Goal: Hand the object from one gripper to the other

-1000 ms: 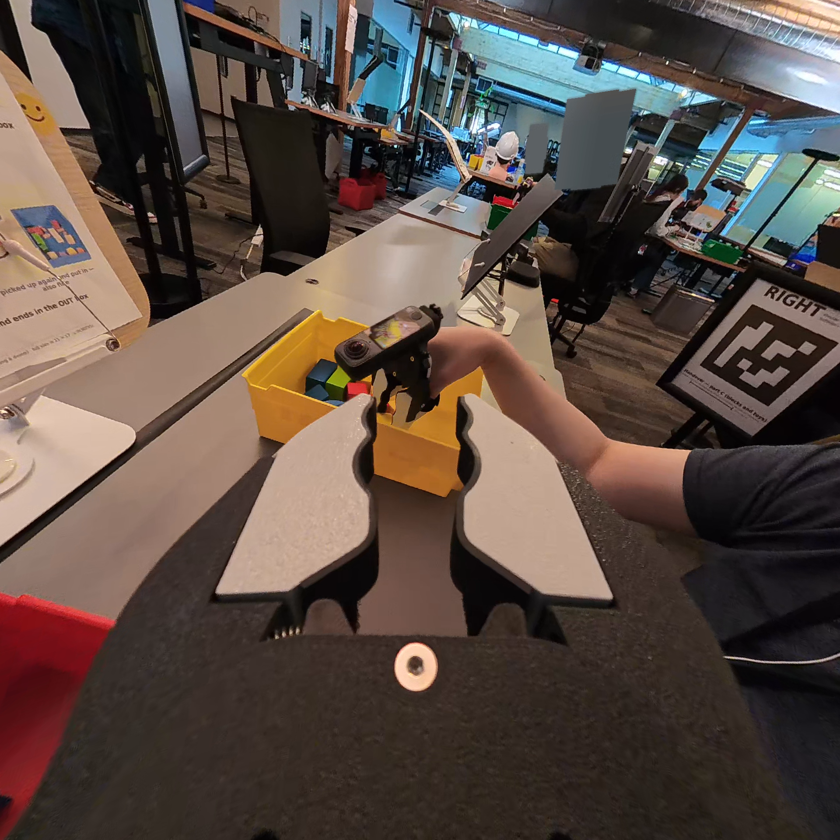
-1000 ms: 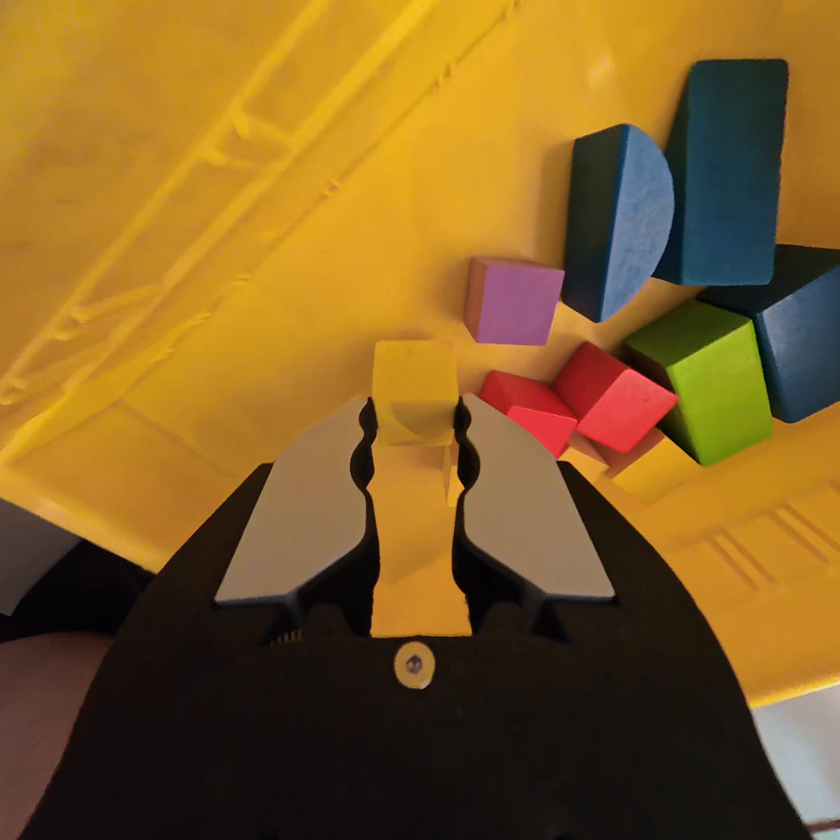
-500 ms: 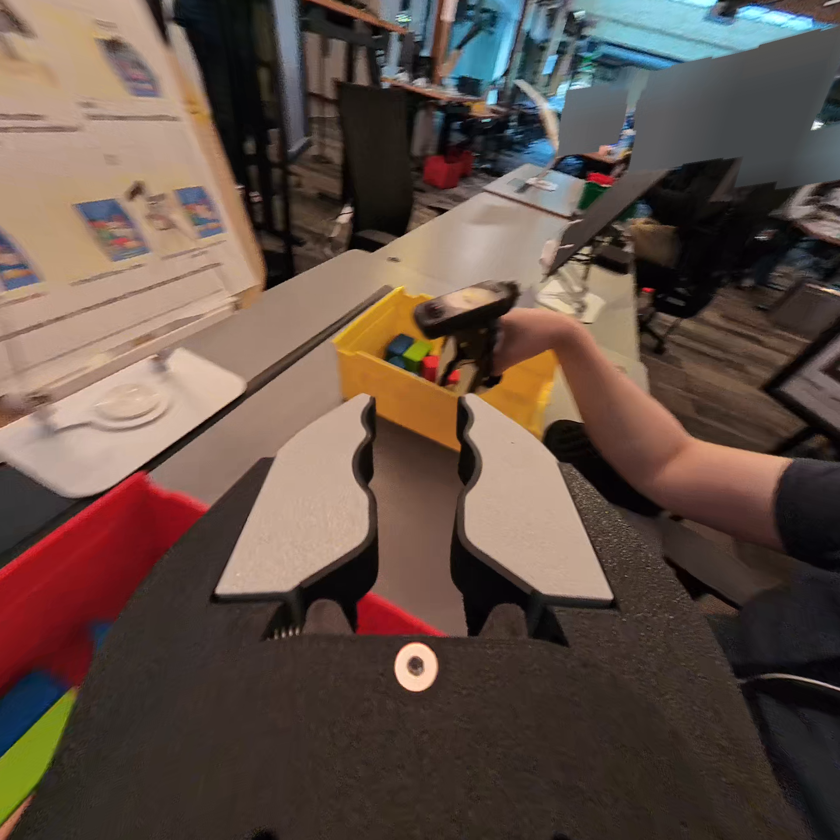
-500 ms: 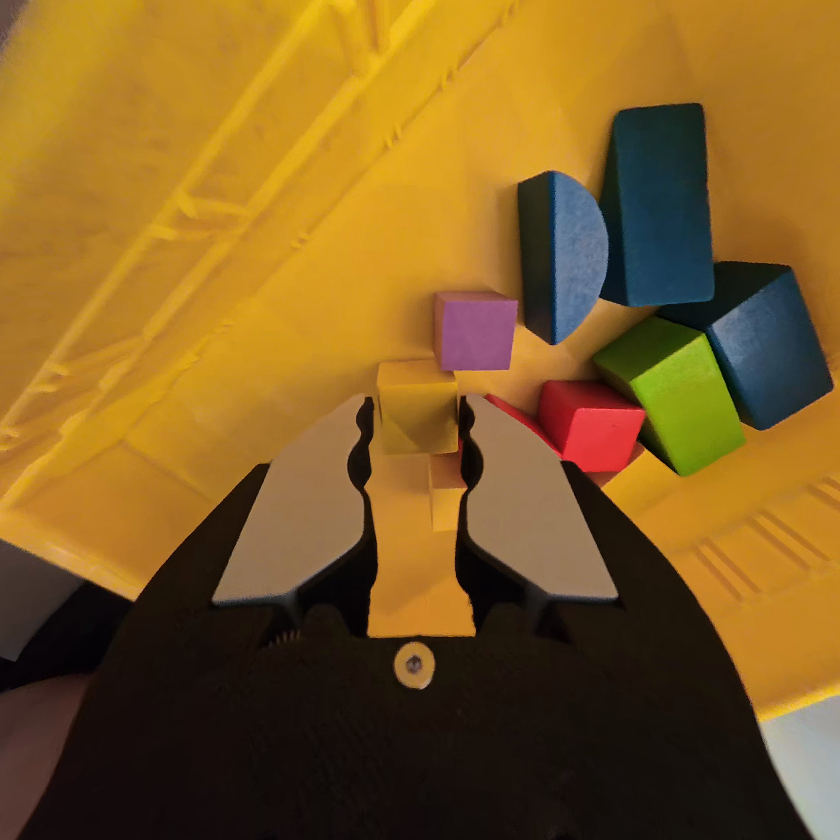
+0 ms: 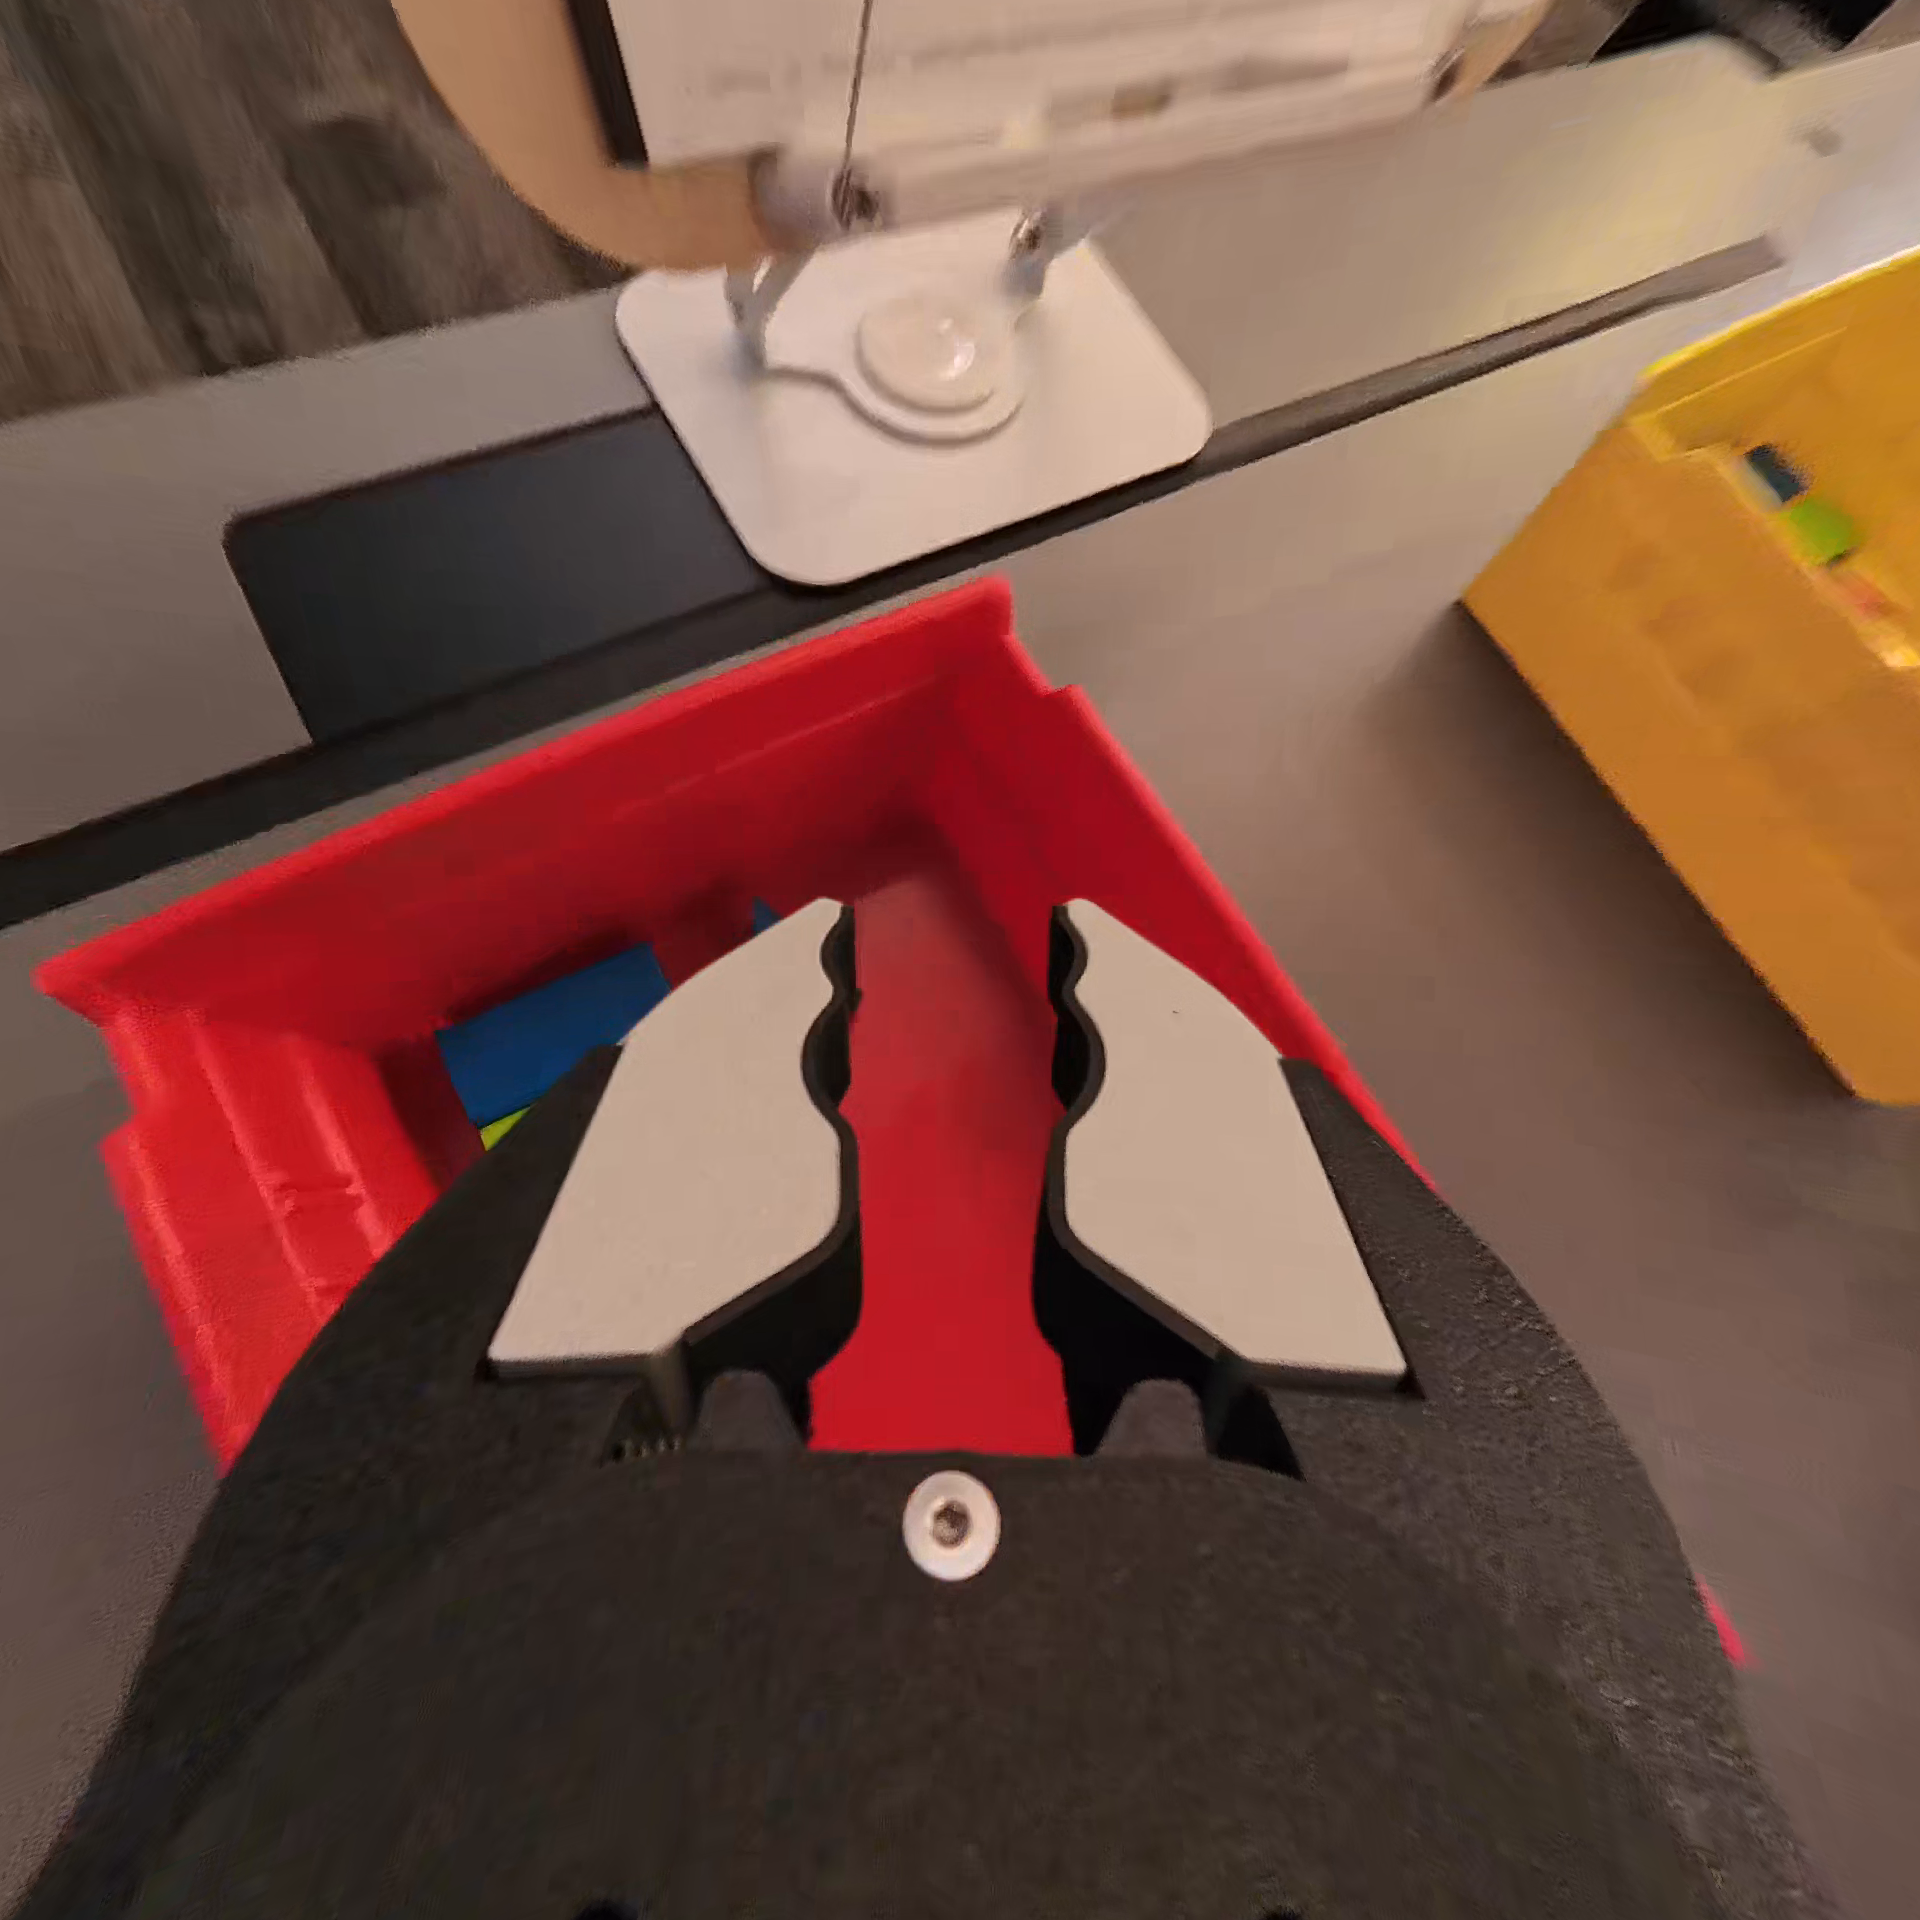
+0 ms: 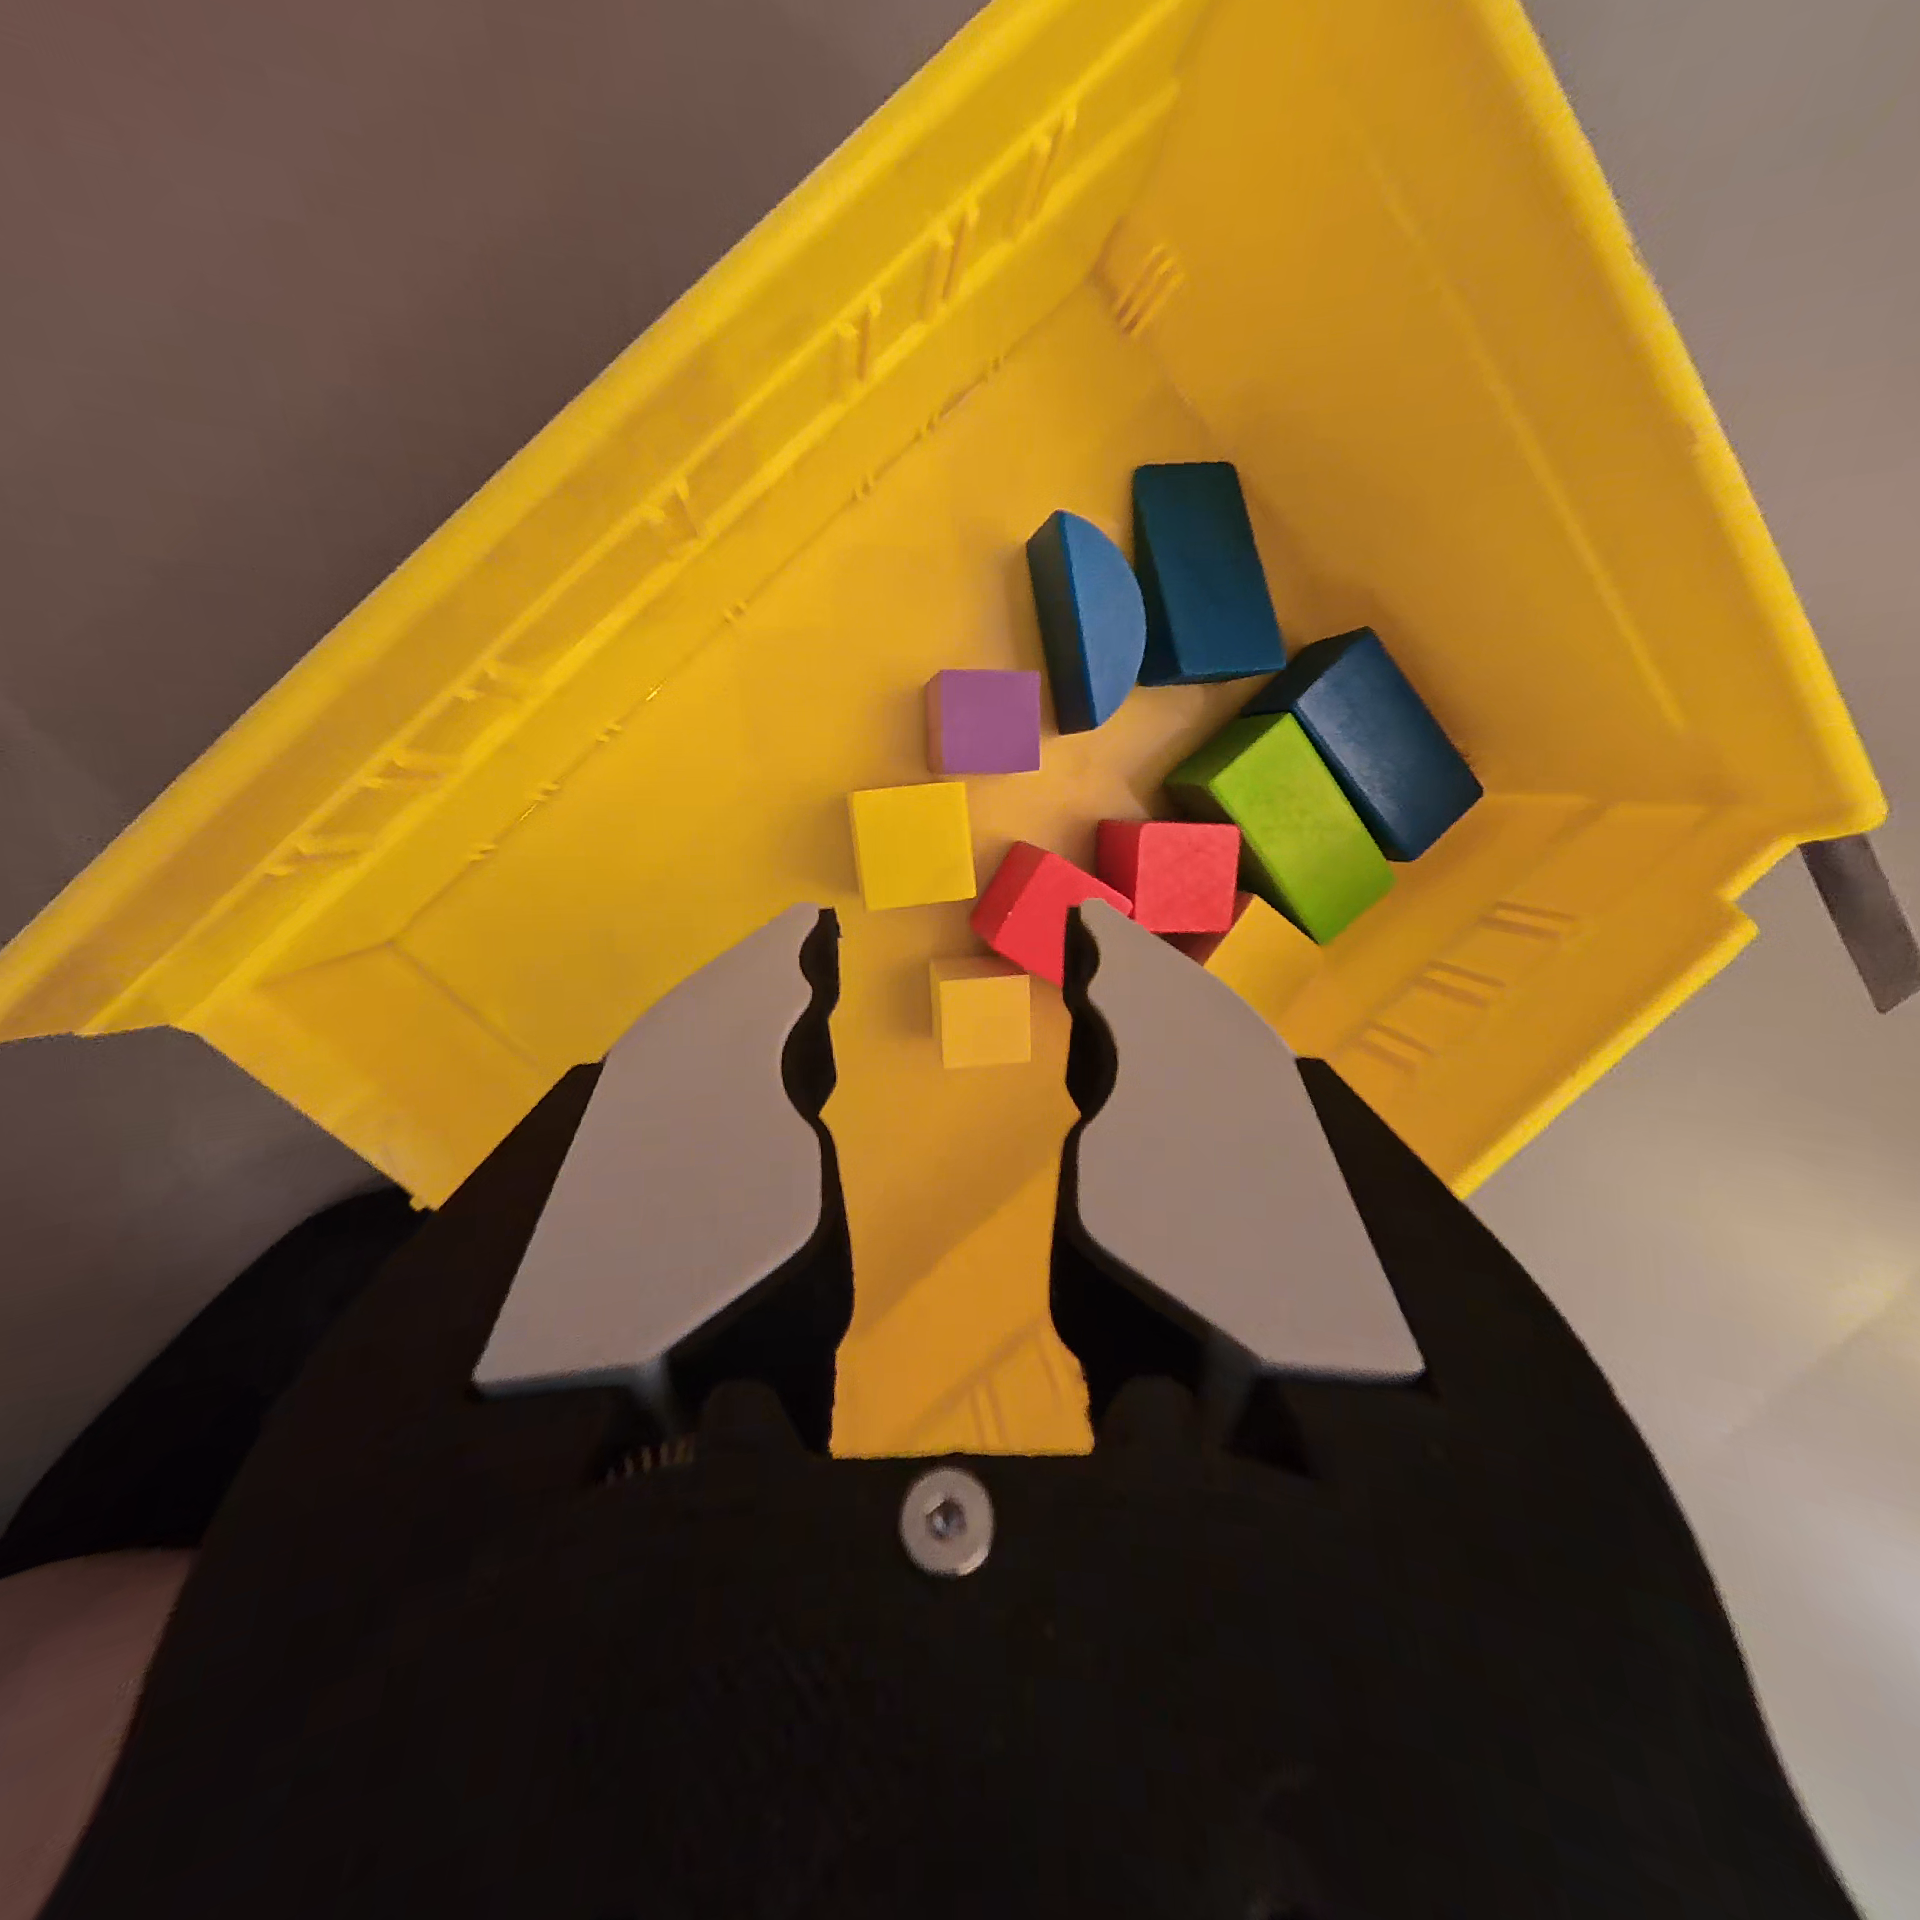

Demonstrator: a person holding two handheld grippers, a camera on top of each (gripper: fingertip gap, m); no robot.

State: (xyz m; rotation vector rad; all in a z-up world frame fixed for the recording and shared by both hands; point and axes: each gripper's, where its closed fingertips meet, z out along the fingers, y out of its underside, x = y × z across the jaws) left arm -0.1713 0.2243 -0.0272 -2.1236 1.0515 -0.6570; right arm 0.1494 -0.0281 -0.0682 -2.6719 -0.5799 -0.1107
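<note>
Blocks are all sitting loose right now, so we've got nothing in hand for the pass. Our left gripper (image 5: 948, 935) hangs over the red bin (image 5: 520, 862), jaws apart with only red floor showing between them. A blue block (image 5: 551, 1023) and a sliver of green one (image 5: 507, 1127) lie toward the bin's left side, off to the left of the tips, mostly hidden behind the finger.

Our right gripper (image 6: 951, 925) is also spread and empty, above the yellow bin (image 6: 623, 644). The yellow cube (image 6: 910, 844) sits on the bin floor just past the tips and a touch left, apart from both fingers, roughly square to the jaw line. A smaller yellow block (image 6: 982, 1011) shows in the gap, but lower down.

We'd guess the left side picks next, since it's aimed into the red bin, though that's a judgement.
</note>
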